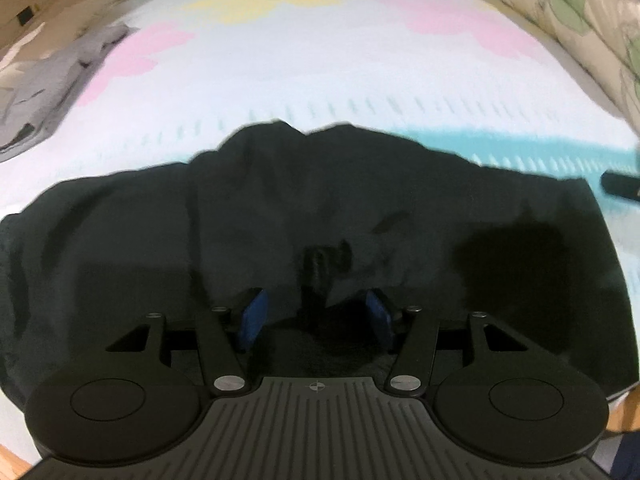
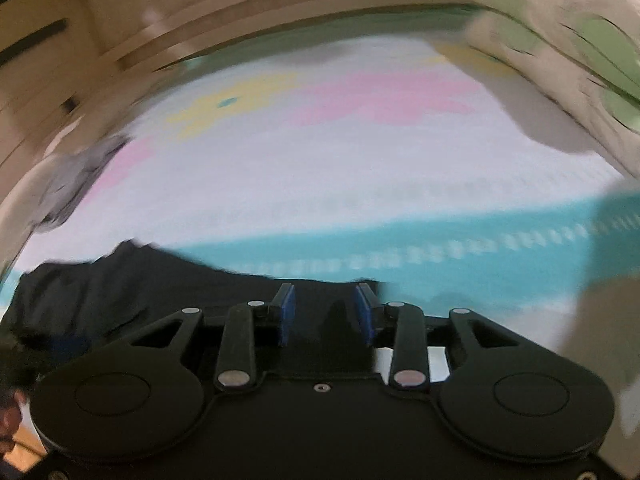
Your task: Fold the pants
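Black pants point(image 1: 320, 208) lie in a wide folded bundle on a pastel bed sheet point(image 1: 320, 72). My left gripper point(image 1: 316, 314) hovers over their near middle, its blue pads point(image 1: 252, 316) apart with only flat cloth below. At the pants' right edge a dark tip of my right gripper point(image 1: 620, 186) pokes in. In the blurred right wrist view, my right gripper point(image 2: 325, 314) stands open over the right end of the pants point(image 2: 120, 284), nothing pinched between its pads point(image 2: 286, 314).
A grey garment point(image 1: 52, 88) lies crumpled at the sheet's far left, seen too as the grey garment point(image 2: 68, 184). A leaf-print pillow or duvet point(image 1: 580, 20) borders the right side. A wooden frame point(image 2: 240, 12) runs behind the bed.
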Action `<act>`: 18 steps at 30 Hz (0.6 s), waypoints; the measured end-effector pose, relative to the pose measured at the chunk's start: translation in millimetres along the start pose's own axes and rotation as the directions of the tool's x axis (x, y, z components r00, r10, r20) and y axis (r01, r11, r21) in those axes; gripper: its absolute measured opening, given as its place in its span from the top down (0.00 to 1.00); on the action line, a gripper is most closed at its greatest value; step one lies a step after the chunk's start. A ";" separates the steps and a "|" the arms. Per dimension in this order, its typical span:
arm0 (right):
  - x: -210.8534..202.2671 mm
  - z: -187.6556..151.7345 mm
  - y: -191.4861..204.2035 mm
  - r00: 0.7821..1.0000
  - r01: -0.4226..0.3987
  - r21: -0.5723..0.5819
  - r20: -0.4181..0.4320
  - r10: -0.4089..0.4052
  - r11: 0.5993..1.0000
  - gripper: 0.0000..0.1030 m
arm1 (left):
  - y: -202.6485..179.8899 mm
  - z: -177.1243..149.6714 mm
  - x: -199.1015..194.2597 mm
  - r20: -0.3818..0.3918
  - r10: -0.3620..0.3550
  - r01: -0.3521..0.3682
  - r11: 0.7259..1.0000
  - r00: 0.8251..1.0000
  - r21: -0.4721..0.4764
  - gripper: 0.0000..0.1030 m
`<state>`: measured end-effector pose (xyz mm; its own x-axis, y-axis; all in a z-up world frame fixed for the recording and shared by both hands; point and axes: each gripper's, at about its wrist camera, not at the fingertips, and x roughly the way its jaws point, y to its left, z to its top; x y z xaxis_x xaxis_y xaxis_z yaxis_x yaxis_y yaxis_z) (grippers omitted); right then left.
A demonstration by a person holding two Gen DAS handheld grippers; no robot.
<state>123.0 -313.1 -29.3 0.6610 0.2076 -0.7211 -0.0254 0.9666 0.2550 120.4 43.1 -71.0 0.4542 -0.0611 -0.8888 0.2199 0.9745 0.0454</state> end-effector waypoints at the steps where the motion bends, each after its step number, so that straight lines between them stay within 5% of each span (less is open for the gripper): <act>1: 1.7 0.6 10.2 1.000 -0.013 -0.025 -0.004 0.013 1.000 0.53 | 1.5 1.0 -1.4 0.005 0.010 -0.010 1.000 1.000 -0.005 0.48; 9: 25.6 -12.4 85.7 0.991 -0.112 -0.203 -0.092 0.095 0.973 0.53 | 23.2 4.2 -2.8 -0.022 0.066 -0.068 0.994 0.998 -0.083 0.48; 18: 48.8 -23.4 125.3 0.981 -0.135 -0.246 -0.170 0.095 0.960 0.53 | 39.3 9.5 -9.9 -0.036 0.095 -0.100 0.981 0.995 -0.165 0.48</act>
<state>134.6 -178.3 -47.6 0.5182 0.3207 -0.7929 -0.2982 0.9366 0.1840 132.8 79.9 -56.0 0.4416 0.0395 -0.8963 0.0282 0.9979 0.0578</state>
